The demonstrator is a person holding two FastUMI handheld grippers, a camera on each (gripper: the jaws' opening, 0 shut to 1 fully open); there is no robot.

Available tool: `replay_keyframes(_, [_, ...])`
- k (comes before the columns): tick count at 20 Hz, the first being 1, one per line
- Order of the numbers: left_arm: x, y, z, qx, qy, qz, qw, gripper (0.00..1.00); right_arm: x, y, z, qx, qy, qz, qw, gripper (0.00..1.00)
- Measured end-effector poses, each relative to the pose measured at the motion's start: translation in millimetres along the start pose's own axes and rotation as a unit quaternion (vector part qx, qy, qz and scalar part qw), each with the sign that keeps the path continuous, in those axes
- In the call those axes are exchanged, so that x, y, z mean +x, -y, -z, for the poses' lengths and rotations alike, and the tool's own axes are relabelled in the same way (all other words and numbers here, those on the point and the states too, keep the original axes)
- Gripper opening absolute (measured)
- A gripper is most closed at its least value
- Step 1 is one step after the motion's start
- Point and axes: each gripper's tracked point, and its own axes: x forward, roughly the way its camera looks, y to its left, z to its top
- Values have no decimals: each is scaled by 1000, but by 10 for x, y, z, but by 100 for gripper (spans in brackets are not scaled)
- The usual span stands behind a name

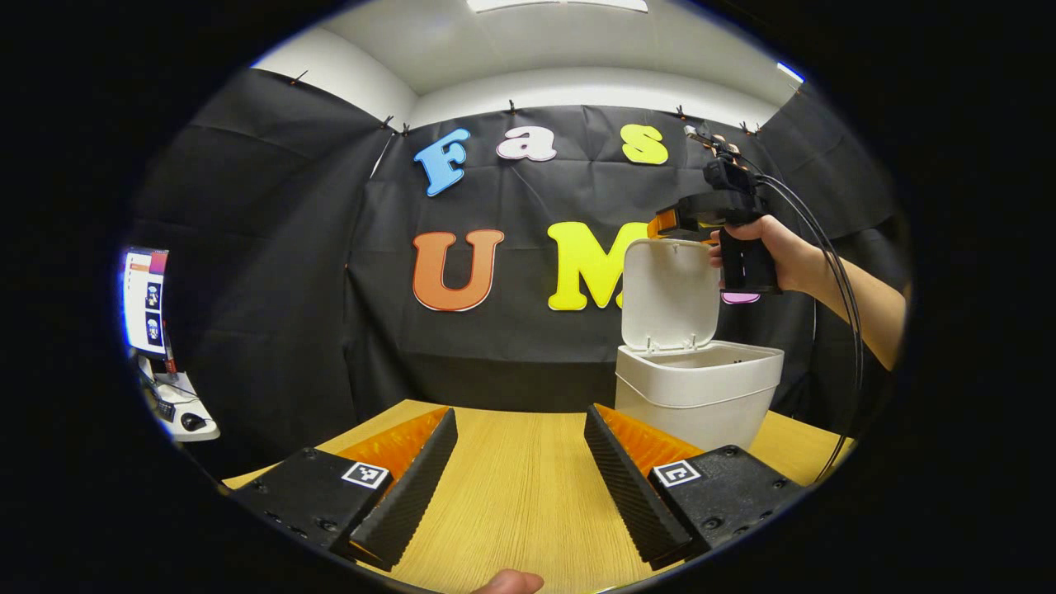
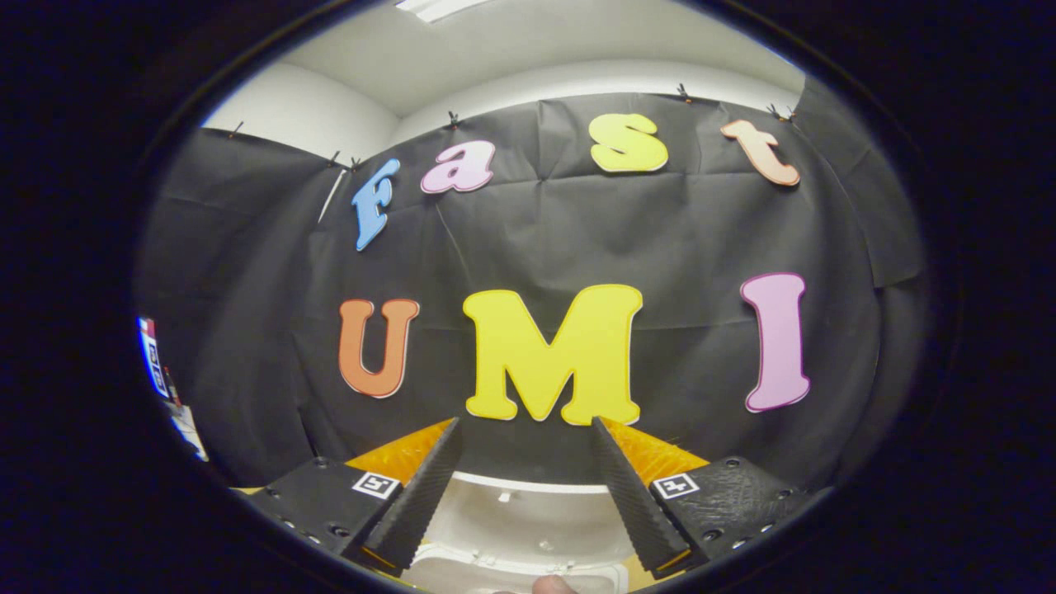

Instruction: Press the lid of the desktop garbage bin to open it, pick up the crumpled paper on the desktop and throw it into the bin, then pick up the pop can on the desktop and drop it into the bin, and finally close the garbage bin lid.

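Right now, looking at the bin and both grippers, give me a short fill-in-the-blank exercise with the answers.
1. The lid of the white bin stands ____.
2. The right gripper hovers at the lid's ____ edge.
3. The left gripper has its fingers ____, holding nothing.
4. The bin rests on a ____ table.

Missing words: open; top; apart; wooden

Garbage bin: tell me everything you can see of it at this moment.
The garbage bin is a white, plastic-looking tub with rounded corners, standing upright on the wooden table toward its far right. Its hinged lid stands open, nearly vertical at the back. The right gripper is at the lid's top edge; contact is unclear. The inside is hidden.
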Motion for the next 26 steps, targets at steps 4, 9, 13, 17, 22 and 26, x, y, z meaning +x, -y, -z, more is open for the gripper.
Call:
replay_keyframes(4, [-39, 28, 14, 1, 2, 4, 1000, 100, -216, -46, 56, -3, -24, -4, 1000, 96])
replay_keyframes(9, [-139, 46, 61, 17, 9, -3, 1000, 100, -681, -137, 272, -17, -49, -26, 998, 96])
replay_keyframes(13, [-185, 164, 136, 24, 9, 10, 1000, 100, -938, -115, 570, -17, -73, -25, 997, 95])
replay_keyframes(17, [-229, 134, 163, 44, 16, 4, 999, 100, -1126, -125, 843, -6, -96, -25, 995, 95])
replay_keyframes(22, [-249, 214, 286, 17, 4, 18, 1000, 100, -1302, -101, 1190, -5, -116, -16, 993, 95])
replay_keyframes(26, [-292, 224, 245, 36, 10, 17, 999, 100, -1395, -100, 1526, 14, -136, -11, 991, 95])
